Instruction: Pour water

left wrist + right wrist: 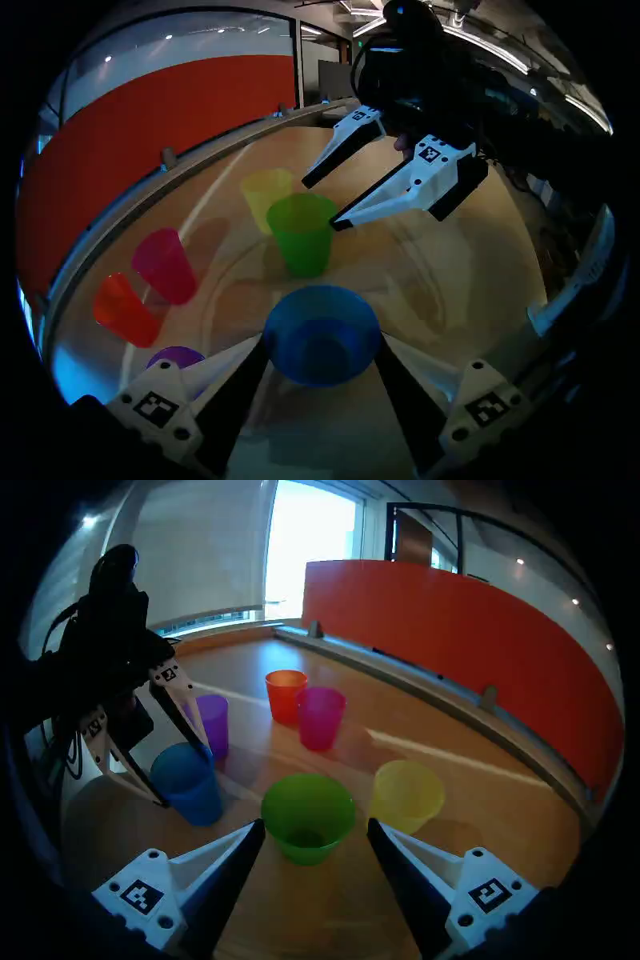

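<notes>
We are bracketing two cups on the bench [496,816].
Our left hand-held gripper [320,352] is flanking the blue cup [322,320] at lower centre, fingers [240,384] lying against its sides; whether they are pressing we cannot tell. Our right hand-held gripper [314,826] is gaping wide around the green cup [308,808]. A yellow cup [406,794], magenta cup [320,716], orange cup [285,694] and purple cup [212,720] are standing beyond.

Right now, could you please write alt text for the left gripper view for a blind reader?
The left gripper brackets a blue cup on a wooden table. Beyond it, the open right gripper hovers at a green cup, a yellow cup behind. A pink cup, orange cup and purple cup stand left.
</notes>
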